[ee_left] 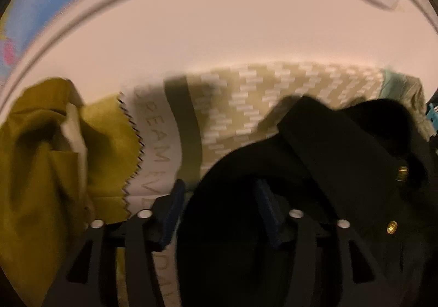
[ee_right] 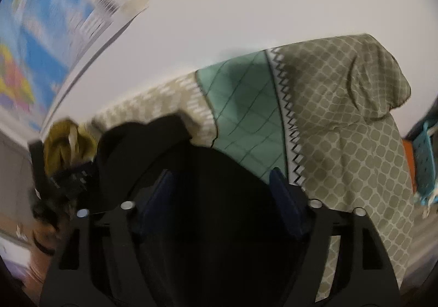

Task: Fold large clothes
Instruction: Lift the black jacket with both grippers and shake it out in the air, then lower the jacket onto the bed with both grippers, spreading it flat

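- My left gripper [ee_left: 216,214] and right gripper [ee_right: 221,192] both stand open over the black garment [ee_left: 328,159], gripping nothing
- It lies bunched on the patchwork cloth [ee_right: 342,121]
- I'd spread it flat, then fold

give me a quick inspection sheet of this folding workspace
surface: patchwork cloth in beige zigzag, green grid and lattice panels, spread over a white table
job's things: black garment with brass buttons, lying on the cloth, partly between both grippers' fingers
clutter: mustard-yellow fabric, bunched at the left
grippers: left gripper jaws apart over the black garment; right gripper jaws apart too; pads not seen pressing
cables: nothing seen
surroundings: blue patterned floor mat; teal basket at right edge
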`<state>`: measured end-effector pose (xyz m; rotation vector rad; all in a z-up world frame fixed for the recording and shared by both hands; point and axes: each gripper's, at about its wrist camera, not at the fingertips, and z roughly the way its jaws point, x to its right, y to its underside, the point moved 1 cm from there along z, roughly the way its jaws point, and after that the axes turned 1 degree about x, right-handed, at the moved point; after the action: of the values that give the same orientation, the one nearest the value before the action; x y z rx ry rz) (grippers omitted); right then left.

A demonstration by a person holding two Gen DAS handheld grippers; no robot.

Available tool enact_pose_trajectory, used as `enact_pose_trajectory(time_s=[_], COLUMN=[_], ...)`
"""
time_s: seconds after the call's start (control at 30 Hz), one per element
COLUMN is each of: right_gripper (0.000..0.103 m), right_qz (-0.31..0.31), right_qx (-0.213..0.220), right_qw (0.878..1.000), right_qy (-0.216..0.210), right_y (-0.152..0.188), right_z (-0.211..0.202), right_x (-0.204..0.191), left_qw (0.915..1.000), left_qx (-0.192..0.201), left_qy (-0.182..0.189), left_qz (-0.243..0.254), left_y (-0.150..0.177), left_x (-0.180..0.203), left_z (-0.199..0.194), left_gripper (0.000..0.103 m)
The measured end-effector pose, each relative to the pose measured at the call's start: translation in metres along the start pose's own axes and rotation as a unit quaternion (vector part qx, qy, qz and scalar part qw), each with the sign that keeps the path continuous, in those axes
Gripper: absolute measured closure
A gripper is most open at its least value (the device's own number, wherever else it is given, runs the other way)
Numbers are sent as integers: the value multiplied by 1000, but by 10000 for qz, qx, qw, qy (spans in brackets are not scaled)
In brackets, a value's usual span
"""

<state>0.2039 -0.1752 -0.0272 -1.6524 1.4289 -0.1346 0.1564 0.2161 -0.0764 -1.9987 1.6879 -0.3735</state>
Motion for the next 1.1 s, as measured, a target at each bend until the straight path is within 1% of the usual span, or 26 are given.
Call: enact_pose_trajectory(time_s=[0.03,0.07,0.13,0.17,0.2,0.23,0.27,0.3,0.37,0.4,0.43,0.47,0.53,0.57,0.6,0.63,0.67,0.7,0.73,0.8,0.87,0.9,0.97,1.03,1.07,1.1], right_gripper=[30,27,25,29,37,64,99,99,99,99,99,99,99,99,99,99,91,81,62,51,26,24,22,17,13,12], right_qz=[-80,-218,-457,-437,-280,-167,-66,-50,-371,-491,-673,-988,-1516,-1668,-1602,-1404,-1281,-1055,-739,-510,-563,-614,-816,-1042,-1177,-1252], right_qx=[-79,-204,-378,-501,-676,-733,-732,-682,-241,-38,185,407,740,627,364,87,-57,-198,-151,179,407,447,323,180,15,-147], right_qw=[9999,9994,9982,9977,9967,9962,9951,9947,9984,9985,9975,9934,9821,9787,9812,9843,9853,9872,9907,9958,9965,9964,9960,9943,9929,9918], right_qy=[-118,-201,-78,-164,-341,-440,-662,-762,-343,-254,68,415,839,1014,1012,1066,1130,1176,1129,739,472,372,150,169,182,205], right_y=[4,10,17,21,25,25,23,22,11,6,0,-4,-5,-4,-4,-3,-2,0,2,10,31,41,79,121,145,162], right_z=[1,2,3,7,11,12,10,4,-17,-27,-36,-42,-41,-27,-13,4,12,17,11,-20,-64,-78,-110,-128,-133,-131], right_x=[-2,-6,-11,-9,-4,0,2,3,-12,-20,-31,-45,-66,-70,-66,-57,-49,-37,-26,-16,-11,-11,-15,-21,-25,-28], left_qw=[9999,9995,9982,9976,9968,9962,9956,9949,9944,9941,9929,9922,9911,9909,9916,9926,9927,9929,9924,9909,9884,9866,9844,9814,9809,9808], left_qx=[141,250,453,493,518,523,537,551,570,590,652,703,784,729,640,524,465,446,504,615,808,880,1003,1140,1179,1193], left_qy=[68,136,229,302,395,467,535,586,612,625,684,670,583,611,588,538,519,478,506,605,683,760,834,957,977,1009], left_qz=[61,136,328,392,461,507,553,604,641,654,724,786,904,950,957,959,987,996,998,1030,1091,1142,1184,1215,1197,1168], left_y=[1,2,7,9,11,15,17,20,22,22,22,24,25,24,24,26,27,29,32,36,46,53,66,85,93,102], left_x=[-2,-2,-3,-2,-1,-1,-1,4,9,18,20,23,29,33,36,39,40,40,39,34,25,21,13,3,0,-5], left_z=[-9,-16,-31,-35,-42,-43,-45,-49,-55,-63,-66,-68,-66,-61,-57,-50,-47,-45,-49,-58,-77,-87,-103,-123,-130,-137], left_gripper=[39,36,32,32,30,30,30,29,29,29,29,29,25,24,24,24,24,24,25,25,24,24,24,23,21,19])
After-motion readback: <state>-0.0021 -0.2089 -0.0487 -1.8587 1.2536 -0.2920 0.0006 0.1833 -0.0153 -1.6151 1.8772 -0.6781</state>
